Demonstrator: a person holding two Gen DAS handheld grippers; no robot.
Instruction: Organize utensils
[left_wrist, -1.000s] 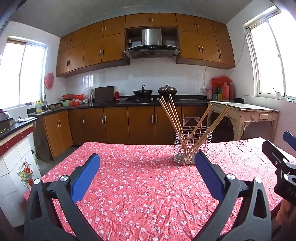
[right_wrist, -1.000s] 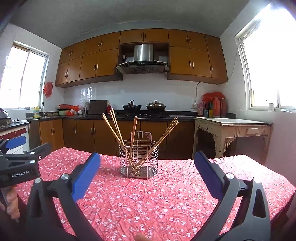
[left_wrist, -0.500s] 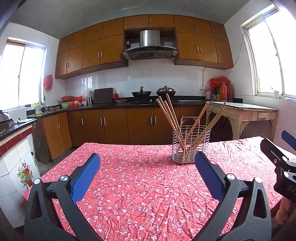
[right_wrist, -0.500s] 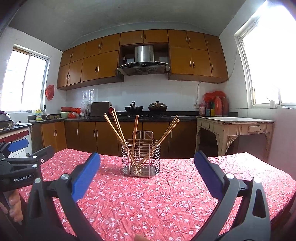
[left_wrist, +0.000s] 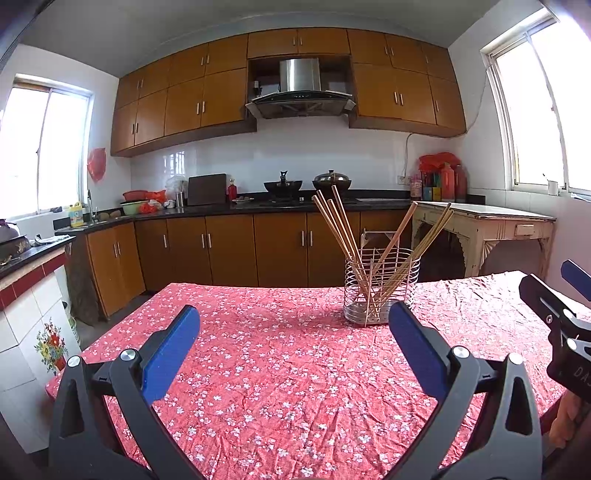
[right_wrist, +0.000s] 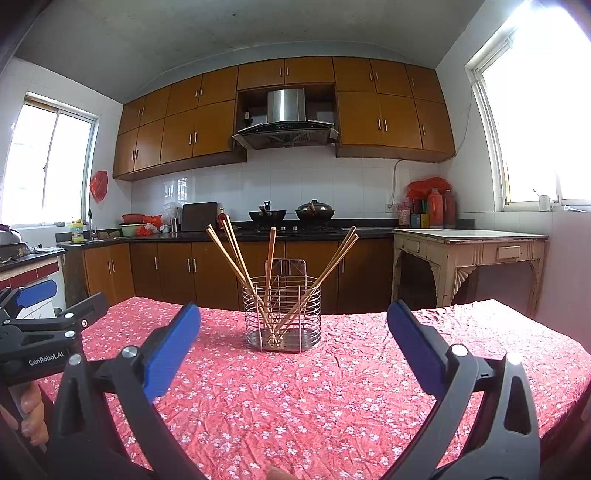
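A round wire utensil holder (left_wrist: 381, 292) stands upright on the table with the red floral cloth (left_wrist: 280, 369). Several wooden chopsticks (left_wrist: 338, 229) lean out of it to both sides. It also shows in the right wrist view (right_wrist: 282, 314), with its chopsticks (right_wrist: 236, 258). My left gripper (left_wrist: 293, 341) is open and empty, well short of the holder and to its left. My right gripper (right_wrist: 293, 343) is open and empty, facing the holder from a distance. Each gripper shows at the edge of the other's view, the right gripper (left_wrist: 569, 317) and the left gripper (right_wrist: 40, 332).
Beyond the table are brown kitchen cabinets (left_wrist: 229, 251), a counter with pots (left_wrist: 306, 182) and a pale side table (left_wrist: 484, 229) at the right. A tiled counter (left_wrist: 29, 295) stands at the left. The cloth hangs over the table edges.
Both grippers have pulled back and risen slightly, so the holder looks a little smaller and higher in view. Both stay open and empty. The holder and chopsticks have not moved.
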